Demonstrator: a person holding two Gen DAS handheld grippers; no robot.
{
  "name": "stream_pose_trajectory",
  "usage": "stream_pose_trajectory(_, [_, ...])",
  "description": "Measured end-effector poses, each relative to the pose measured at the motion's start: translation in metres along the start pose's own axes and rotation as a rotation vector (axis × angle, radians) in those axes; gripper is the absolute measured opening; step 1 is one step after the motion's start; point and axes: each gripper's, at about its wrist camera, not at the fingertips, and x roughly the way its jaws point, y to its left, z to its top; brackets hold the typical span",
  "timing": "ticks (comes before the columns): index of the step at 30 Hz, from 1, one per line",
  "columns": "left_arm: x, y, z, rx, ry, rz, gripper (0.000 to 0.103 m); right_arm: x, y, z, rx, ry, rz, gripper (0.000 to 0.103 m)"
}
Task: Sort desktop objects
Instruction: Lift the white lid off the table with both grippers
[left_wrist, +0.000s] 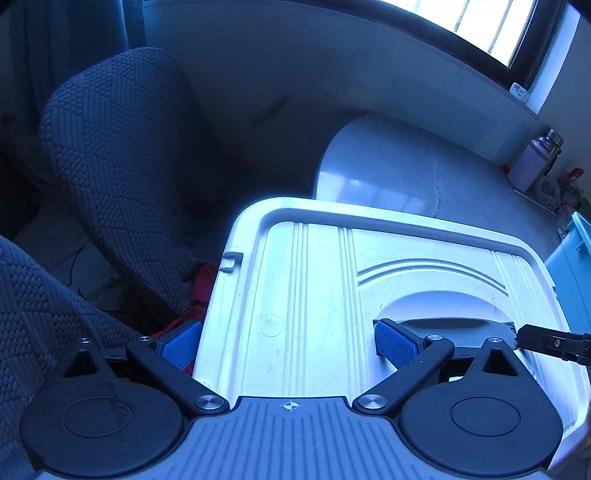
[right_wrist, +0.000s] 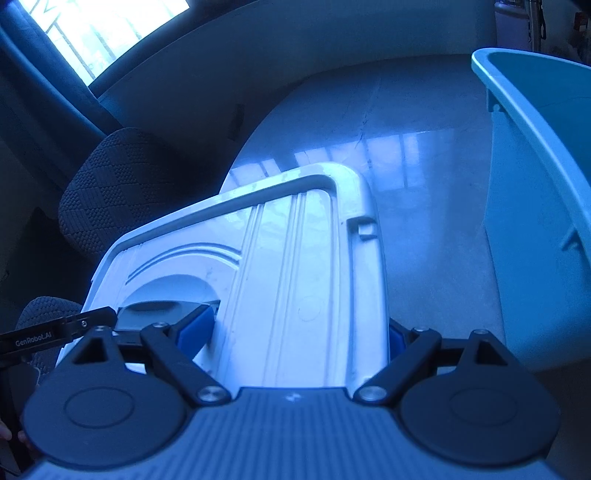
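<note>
Left wrist view: white lid (left_wrist: 314, 295) fills the centre, tilted, one end w/ a small latch notch out over the edge of the grey table (left_wrist: 424, 177). Around it: dark quilted chair back (left_wrist: 118, 147) at left, red cloth (left_wrist: 201, 288) down below the lid's left edge, a pale bottle w/ metal cap (left_wrist: 535, 158) far right by the wall, a bit of the teal bin (left_wrist: 576, 258) at the right edge, window (left_wrist: 480, 26) top right. Nothing lies on the lid's ribbed face.

Left gripper (left_wrist: 291, 343) spread wide across the lid's left half: one blue pad (left_wrist: 395, 345) sits in the recessed handle hollow, the other blue pad is off the lid's outer edge. Whether the pads actually press the plastic, can't tell. The right gripper's black tip (left_wrist: 550, 345) pokes in at the same hollow.

Right wrist view: right gripper (right_wrist: 295, 336) likewise splayed wide over the lid's other half, its left pad (right_wrist: 194, 330) at the handle recess, right one mostly hidden behind the lid's rim; contact unclear too. Teal bin (right_wrist: 535, 192) stands just beside the lid on the right, open top tipped toward cam.

Lid's ribs run away from both cams toward the wall; its long axis runs across, gripper to gripper.
</note>
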Motion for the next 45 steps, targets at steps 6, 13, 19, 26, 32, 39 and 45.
stream_pose_trajectory(6, [-0.034,-0.013,-0.024,-0.023,-0.029,0.031,0.100,-0.021,-0.002,-0.015,-0.029,-0.013,0.034,0.090])
stream_pose_trajectory(13, [-0.077,-0.032,-0.080,-0.062,-0.054,0.083,0.100,-0.050,-0.009,-0.048,-0.064,0.000,0.079,0.090])
stream_pose_trajectory(19, [-0.113,-0.049,-0.133,-0.087,-0.060,0.106,0.100,-0.086,-0.027,-0.088,-0.085,0.010,0.099,0.090])
stream_pose_trajectory(26, [-0.144,-0.061,-0.178,-0.095,-0.072,0.104,0.100,-0.122,-0.036,-0.123,-0.102,0.006,0.099,0.090])
stream_pose_trajectory(32, [-0.167,-0.068,-0.196,-0.060,-0.095,0.092,0.100,-0.146,-0.039,-0.146,-0.080,-0.026,0.097,0.090])
stream_pose_trajectory(39, [-0.196,-0.076,-0.226,-0.035,-0.111,0.047,0.100,-0.177,-0.038,-0.177,-0.062,-0.069,0.067,0.090])
stream_pose_trajectory(45, [-0.230,-0.072,-0.261,-0.014,-0.120,0.017,0.100,-0.212,-0.029,-0.218,-0.047,-0.100,0.047,0.090])
